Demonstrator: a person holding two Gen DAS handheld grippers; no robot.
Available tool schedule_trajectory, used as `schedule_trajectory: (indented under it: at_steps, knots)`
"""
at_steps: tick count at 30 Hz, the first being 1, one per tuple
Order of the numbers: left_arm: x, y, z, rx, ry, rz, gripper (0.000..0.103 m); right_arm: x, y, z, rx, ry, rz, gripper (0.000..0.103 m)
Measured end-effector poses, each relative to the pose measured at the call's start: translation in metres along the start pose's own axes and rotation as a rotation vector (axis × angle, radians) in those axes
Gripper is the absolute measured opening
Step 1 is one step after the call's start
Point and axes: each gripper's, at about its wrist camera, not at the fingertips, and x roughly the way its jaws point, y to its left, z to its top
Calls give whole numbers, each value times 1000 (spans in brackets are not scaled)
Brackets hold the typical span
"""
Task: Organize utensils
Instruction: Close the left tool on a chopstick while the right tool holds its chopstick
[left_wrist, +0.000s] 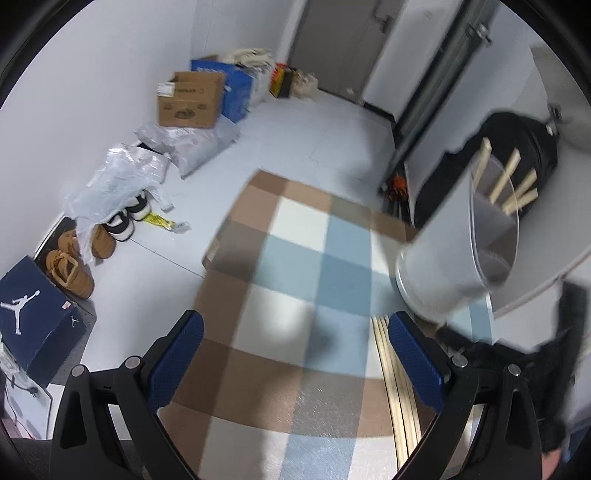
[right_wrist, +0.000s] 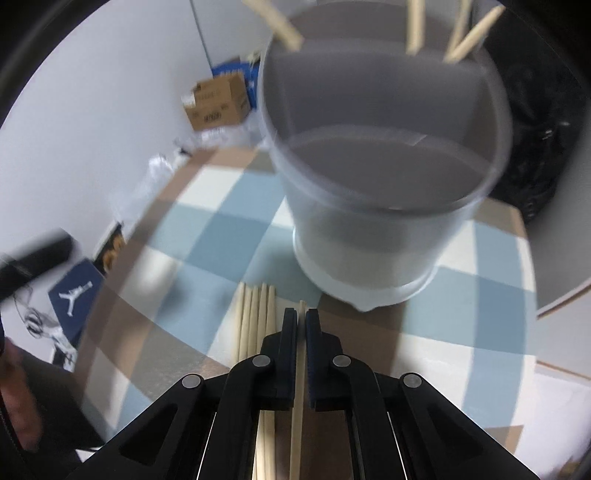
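Observation:
A frosted white utensil holder (right_wrist: 376, 184) with inner dividers stands on a checked mat (right_wrist: 207, 236); it also shows in the left wrist view (left_wrist: 458, 258). Several wooden chopsticks (right_wrist: 413, 26) lean in its far compartment. My right gripper (right_wrist: 301, 317) is shut on one wooden chopstick (right_wrist: 297, 406), just in front of the holder's base. A bundle of loose chopsticks (right_wrist: 255, 321) lies on the mat to its left, also in the left wrist view (left_wrist: 395, 391). My left gripper (left_wrist: 295, 336) is open and empty above the mat, left of the holder.
The mat (left_wrist: 295, 258) covers a table top. On the floor beyond are a cardboard box (left_wrist: 190, 98), plastic bags (left_wrist: 122, 173), shoes (left_wrist: 74, 266) and a blue shoe box (left_wrist: 33, 314). A black bag (left_wrist: 517, 147) sits behind the holder.

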Motion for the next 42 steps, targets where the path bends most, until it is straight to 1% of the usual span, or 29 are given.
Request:
schedule_trajectory:
  at_steps: [4,6,10,15,20,22,28,33,39,41,42]
  knots:
    - [18,-28,-15,126,87,21,98,-38,-16,0,51,-107,33,4]
    - [28,-40,-23,162,138,24,98,-48,-13,3,75,-145,45,4]
    - [36,-52,-31,188,189,39,98,-74,-22,3,92,-221,71,4]
    - [47,-58,-37,196,243,81,98,-94,-38,-6,110,-260,102,4]
    - [54,-65,-41,243,243,159,98,-106,-53,-16,142,-287,125,4]
    - [58,-65,-43,247,260,180,98,-107,-60,-19,161,-295,139,4]
    - [61,-62,-39,196,279,165,98,-113,-70,-21,192,-318,165,4]
    - [66,-67,-35,176,293,174,98,-116,-75,-23,210,-338,178,4]
    - [67,-70,-37,170,308,184,98,-120,-84,-25,259,-353,212,4]
    - [68,-68,-39,183,320,218,98,-120,-86,-25,266,-356,218,4]
    - [66,-70,-41,199,311,222,98,-120,-87,-25,266,-356,219,4]
